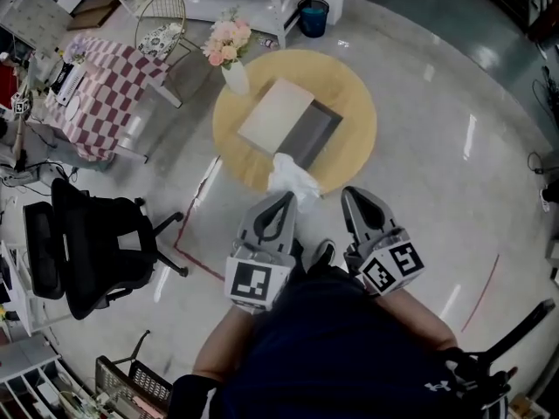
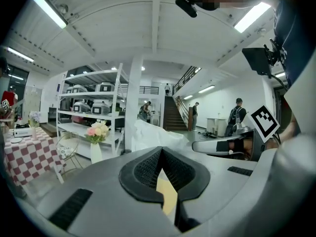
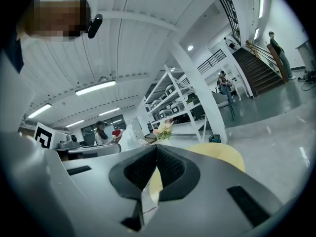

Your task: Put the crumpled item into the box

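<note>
Head view, left claw [image 1: 286,197] pinching crumpled paper [image 1: 289,171], shirt logo [image 1: 434,386]

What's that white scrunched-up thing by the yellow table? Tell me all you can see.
The crumpled item is white, thin and creased, like paper or film. It is bunched up at the near edge of the round yellow table, just short of the open grey box. The left gripper, jaws together, seems to pinch its near end; the right gripper is clear of it.
</note>
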`<state>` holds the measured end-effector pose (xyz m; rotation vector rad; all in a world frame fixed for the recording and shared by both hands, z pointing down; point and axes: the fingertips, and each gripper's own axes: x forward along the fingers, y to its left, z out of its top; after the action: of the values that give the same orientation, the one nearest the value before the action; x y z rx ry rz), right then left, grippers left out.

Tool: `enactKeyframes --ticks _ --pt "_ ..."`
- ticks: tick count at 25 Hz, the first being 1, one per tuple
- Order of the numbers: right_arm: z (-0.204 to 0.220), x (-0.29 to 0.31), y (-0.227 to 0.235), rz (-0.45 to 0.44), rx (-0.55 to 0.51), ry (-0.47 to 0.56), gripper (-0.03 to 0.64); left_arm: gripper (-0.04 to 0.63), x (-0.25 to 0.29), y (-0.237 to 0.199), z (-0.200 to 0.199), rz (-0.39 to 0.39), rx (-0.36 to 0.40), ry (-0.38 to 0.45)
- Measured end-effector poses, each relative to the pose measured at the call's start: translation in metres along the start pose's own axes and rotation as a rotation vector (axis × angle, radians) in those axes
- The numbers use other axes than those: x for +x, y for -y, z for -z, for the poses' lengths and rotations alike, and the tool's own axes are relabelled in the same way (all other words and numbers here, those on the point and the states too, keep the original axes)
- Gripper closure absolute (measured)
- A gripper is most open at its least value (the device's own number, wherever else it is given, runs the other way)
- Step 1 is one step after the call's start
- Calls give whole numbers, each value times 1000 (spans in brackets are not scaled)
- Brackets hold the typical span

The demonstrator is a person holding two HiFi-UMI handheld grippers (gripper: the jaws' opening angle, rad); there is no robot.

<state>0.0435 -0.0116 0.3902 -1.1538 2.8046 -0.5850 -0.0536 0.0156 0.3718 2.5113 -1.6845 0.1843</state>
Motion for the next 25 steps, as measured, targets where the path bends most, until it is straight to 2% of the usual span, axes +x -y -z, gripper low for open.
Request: enactKeyframes --ticks 8,19,25 --pt "-15 50 9 67 -7 4 612 580 35 -51 -7 54 -2 5" --pt "-15 96 11 149 -3 9 612 580 62 -86 26 172 7 -96" --pt "-10 101 20 190 14 -4 612 580 80 -98 47 193 -49 -151"
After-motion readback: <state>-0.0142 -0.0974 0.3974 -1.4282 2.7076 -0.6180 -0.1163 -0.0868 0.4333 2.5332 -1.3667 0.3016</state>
